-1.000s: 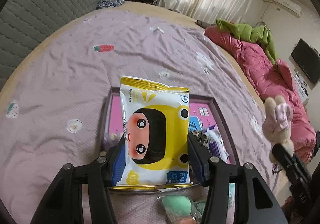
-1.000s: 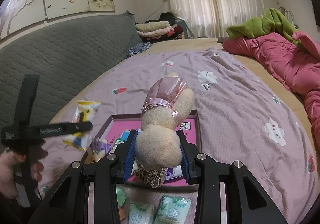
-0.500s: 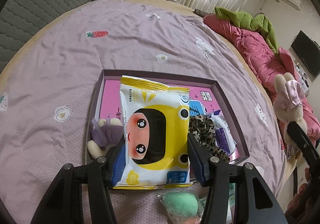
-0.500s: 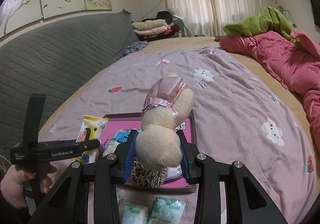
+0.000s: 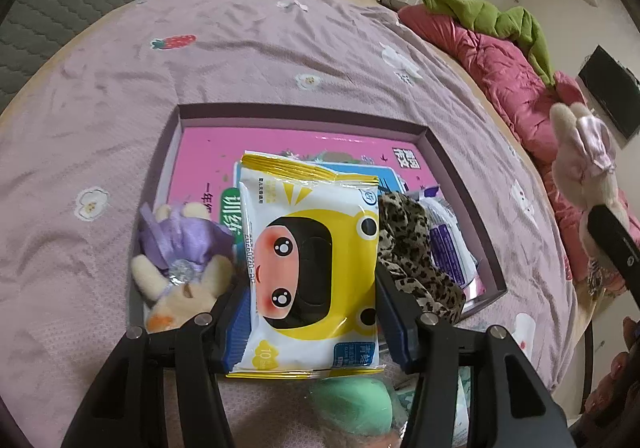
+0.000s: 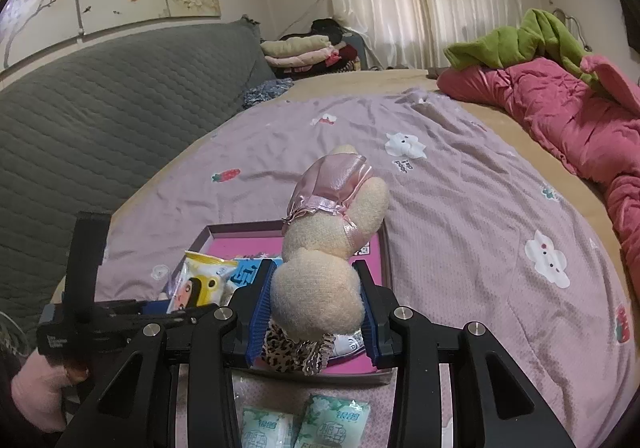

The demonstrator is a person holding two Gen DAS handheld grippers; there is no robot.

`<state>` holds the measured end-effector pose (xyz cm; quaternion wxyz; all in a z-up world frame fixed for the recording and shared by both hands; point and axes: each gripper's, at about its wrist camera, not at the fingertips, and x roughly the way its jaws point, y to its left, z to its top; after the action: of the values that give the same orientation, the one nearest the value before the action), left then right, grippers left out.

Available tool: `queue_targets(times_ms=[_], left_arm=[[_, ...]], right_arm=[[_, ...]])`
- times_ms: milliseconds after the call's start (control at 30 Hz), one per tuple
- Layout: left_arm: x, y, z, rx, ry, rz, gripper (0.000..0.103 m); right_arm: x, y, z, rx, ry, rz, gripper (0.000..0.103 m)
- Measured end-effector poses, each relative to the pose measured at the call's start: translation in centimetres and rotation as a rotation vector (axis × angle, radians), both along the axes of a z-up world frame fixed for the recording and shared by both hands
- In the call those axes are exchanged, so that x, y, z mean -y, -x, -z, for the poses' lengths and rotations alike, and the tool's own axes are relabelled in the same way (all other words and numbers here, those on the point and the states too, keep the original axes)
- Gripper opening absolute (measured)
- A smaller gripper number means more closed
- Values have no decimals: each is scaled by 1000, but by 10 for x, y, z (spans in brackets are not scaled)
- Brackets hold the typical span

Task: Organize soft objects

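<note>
Yellow-and-white wipes packet [image 5: 312,268] is hanging clamped in the left tongs [image 5: 310,312] above the purple-rimmed box [image 5: 460,176] on the bed, while the right tongs [image 6: 314,306] are squeezing a cream plush rabbit [image 6: 320,268]. Released here, the packet is likely landing atop the leopard-print cloth [image 5: 412,248] and purple-dressed doll [image 5: 180,260], tilting or sliding out.

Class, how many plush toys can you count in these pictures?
2: a purple-dressed plush toy lying in the box, and a pink-dressed plush toy held in the right gripper. Others may be hidden.
</note>
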<state>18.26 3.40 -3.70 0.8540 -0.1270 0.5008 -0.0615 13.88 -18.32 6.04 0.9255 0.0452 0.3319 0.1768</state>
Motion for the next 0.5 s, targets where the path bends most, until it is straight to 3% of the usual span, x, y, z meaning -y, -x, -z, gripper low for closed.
queue_targets(times_ms=[500], left_arm=[[0, -9, 17, -35, 10, -17, 56]], right_arm=[[-6, -16, 25, -50, -13, -15, 40]])
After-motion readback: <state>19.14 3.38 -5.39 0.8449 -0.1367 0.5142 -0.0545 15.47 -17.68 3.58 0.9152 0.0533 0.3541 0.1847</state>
